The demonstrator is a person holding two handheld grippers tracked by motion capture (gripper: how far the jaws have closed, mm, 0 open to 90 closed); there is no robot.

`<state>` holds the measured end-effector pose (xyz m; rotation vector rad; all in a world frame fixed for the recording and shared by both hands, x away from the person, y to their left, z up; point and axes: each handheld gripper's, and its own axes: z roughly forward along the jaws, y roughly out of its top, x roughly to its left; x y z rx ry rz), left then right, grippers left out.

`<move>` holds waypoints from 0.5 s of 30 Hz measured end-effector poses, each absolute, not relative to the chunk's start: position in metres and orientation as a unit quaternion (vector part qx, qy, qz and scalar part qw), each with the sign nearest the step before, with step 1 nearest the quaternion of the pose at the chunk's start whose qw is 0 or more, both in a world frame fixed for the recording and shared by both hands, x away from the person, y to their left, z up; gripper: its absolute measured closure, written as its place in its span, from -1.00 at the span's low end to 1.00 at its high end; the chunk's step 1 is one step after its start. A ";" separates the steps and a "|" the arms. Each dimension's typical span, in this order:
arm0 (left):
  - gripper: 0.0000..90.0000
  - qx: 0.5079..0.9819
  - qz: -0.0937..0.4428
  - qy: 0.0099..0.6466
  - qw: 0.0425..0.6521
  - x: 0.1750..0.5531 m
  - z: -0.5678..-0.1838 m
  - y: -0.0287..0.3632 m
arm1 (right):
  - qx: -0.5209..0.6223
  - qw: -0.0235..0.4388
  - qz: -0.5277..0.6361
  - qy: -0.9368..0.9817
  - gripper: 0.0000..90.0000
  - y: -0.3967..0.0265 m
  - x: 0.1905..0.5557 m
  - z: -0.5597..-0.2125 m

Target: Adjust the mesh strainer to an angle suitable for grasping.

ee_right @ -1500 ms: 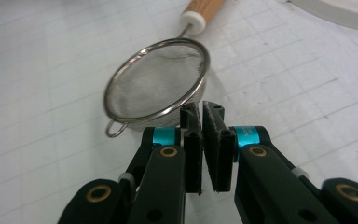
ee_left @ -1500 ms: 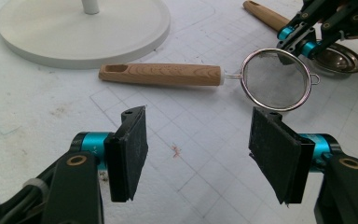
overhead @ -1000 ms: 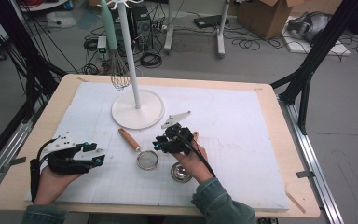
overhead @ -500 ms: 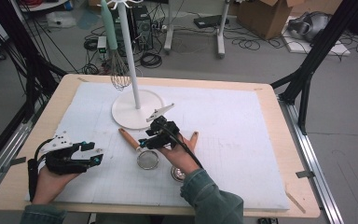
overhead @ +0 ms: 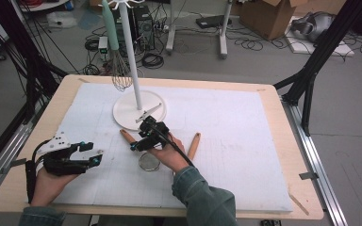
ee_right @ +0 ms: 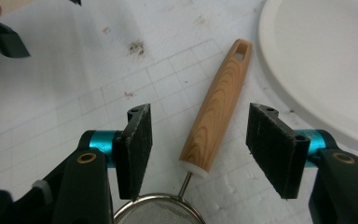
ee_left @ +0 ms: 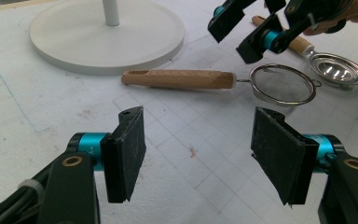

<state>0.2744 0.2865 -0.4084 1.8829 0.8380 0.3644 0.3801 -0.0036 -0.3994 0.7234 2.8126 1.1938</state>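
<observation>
Beside the white stand's base (overhead: pixel 122 113) lies the small strainer (overhead: pixel 148 161), its wooden handle (ee_right: pixel 216 109) flat on the tabletop (overhead: pixel 245 122). Right tongs (overhead: pixel 137 141) hover astride that handle; their jaws have just been opening and stand clear of it, so the pick-up is not yet made. Left tongs (overhead: pixel 94 151) rest released and empty near the front left edge. A second wooden-handled strainer (ee_left: pixel 338 70) lies close by. Open tabletop to the right gives free room; the stand's pole and the hanging whisk (overhead: pixel 120 77) crowd the far side.

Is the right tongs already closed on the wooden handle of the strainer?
No, the right tongs stand open, the wooden handle between the pads untouched.
</observation>
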 end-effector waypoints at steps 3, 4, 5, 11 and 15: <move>-0.21 0.778 0.152 0.348 0.501 0.274 -0.408 0.287 | 0.230 -0.002 0.367 0.901 -0.09 0.002 0.381 -0.405; -0.21 0.778 0.153 0.347 0.501 0.274 -0.408 0.288 | 0.228 -0.004 0.365 0.903 -0.08 0.004 0.382 -0.407; -0.21 0.779 0.154 0.345 0.500 0.274 -0.408 0.288 | 0.231 -0.005 0.362 0.903 -0.07 0.005 0.382 -0.407; -0.22 0.778 0.153 0.349 0.500 0.274 -0.408 0.289 | 0.240 -0.011 0.353 0.904 -0.05 0.008 0.385 -0.413; -0.22 0.778 0.153 0.349 0.500 0.274 -0.408 0.289 | 0.238 -0.009 0.344 0.908 -0.02 0.010 0.385 -0.416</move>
